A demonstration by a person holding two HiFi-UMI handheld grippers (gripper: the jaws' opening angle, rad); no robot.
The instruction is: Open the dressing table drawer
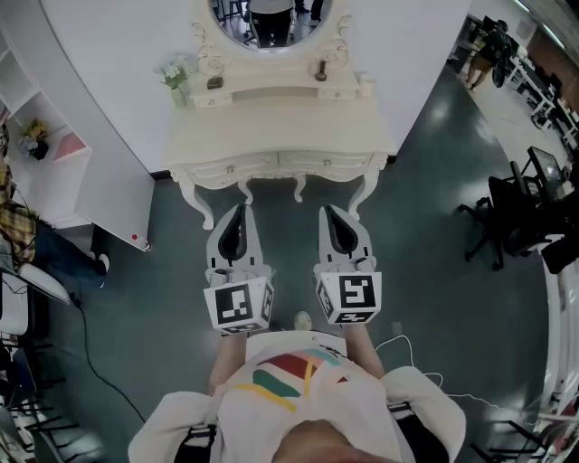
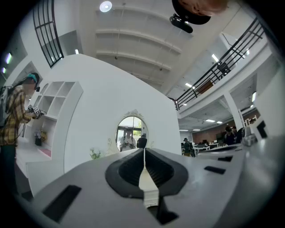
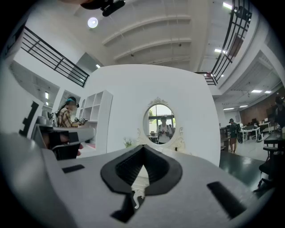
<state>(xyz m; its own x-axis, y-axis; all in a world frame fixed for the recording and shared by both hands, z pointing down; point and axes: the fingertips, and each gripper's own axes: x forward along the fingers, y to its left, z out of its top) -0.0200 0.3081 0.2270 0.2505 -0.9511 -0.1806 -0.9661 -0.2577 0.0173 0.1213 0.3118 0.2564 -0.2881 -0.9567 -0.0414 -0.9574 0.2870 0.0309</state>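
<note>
A cream dressing table (image 1: 271, 127) with an oval mirror (image 1: 269, 23) stands against the white wall ahead of me. Its two drawer fronts (image 1: 231, 168) sit side by side under the top, each with a small knob. My left gripper (image 1: 240, 210) and right gripper (image 1: 327, 211) are held side by side over the floor, a short way in front of the table's front legs, touching nothing. Both point at the table. The left gripper (image 2: 144, 149) is shut and empty, with the mirror (image 2: 131, 133) beyond it. The right gripper (image 3: 143, 146) is also shut and empty, with the mirror (image 3: 160, 124) straight ahead.
A vase of flowers (image 1: 176, 77) and small items stand on the tabletop. A white shelf unit (image 1: 54, 154) and a person in a plaid shirt (image 1: 18, 217) are at the left. A black office chair (image 1: 507, 217) is at the right. A cable (image 1: 90, 353) lies on the floor.
</note>
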